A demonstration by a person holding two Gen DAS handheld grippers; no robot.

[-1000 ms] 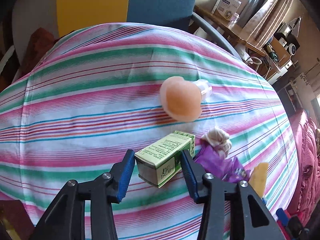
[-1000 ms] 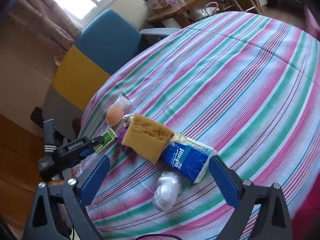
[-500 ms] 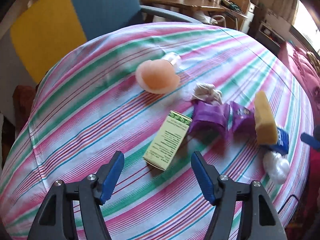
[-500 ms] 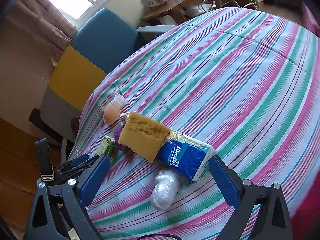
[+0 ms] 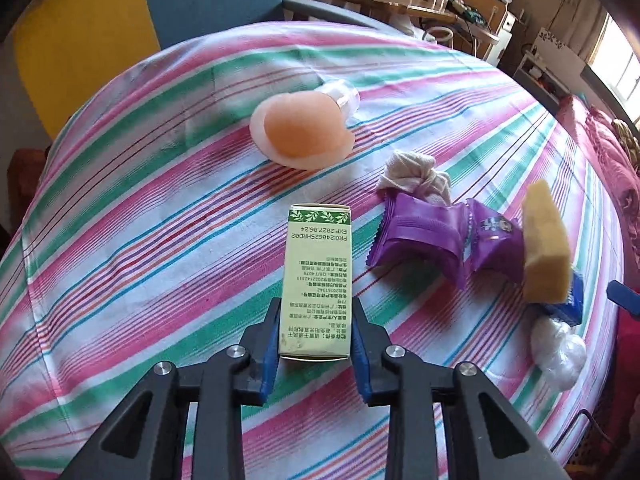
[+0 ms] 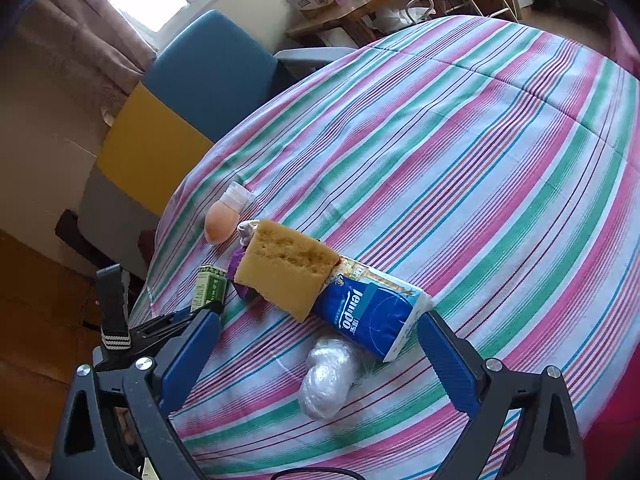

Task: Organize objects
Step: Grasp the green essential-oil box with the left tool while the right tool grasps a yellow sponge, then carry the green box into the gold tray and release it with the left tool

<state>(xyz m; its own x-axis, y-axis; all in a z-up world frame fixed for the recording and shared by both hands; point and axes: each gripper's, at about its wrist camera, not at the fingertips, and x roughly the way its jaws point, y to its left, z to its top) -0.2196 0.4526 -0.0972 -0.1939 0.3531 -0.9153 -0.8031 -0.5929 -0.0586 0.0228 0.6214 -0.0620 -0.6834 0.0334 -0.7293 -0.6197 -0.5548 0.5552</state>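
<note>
The worktop (image 5: 160, 240) wears a cloth striped in pink, green, white and thin blue and red lines. Beside the purple packet (image 5: 436, 240) lies a pale green box (image 5: 318, 280) with a darker green leaf-pattern band at its top and dark print down its face. Beyond the packet sits an off-white knotted cloth (image 5: 416, 178), and further on a peach-orange pouch (image 5: 302, 130) with a clear cap. On the packet's other side stands a yellow-tan sponge (image 5: 546, 252), then a blue and white tissue pack (image 6: 372, 312) and a clear whitish plastic ball (image 6: 330, 380). The left gripper (image 5: 316, 336) and right gripper (image 6: 316, 344) are black with blue pads. The chair (image 6: 208, 76) behind is blue and yellow.
</note>
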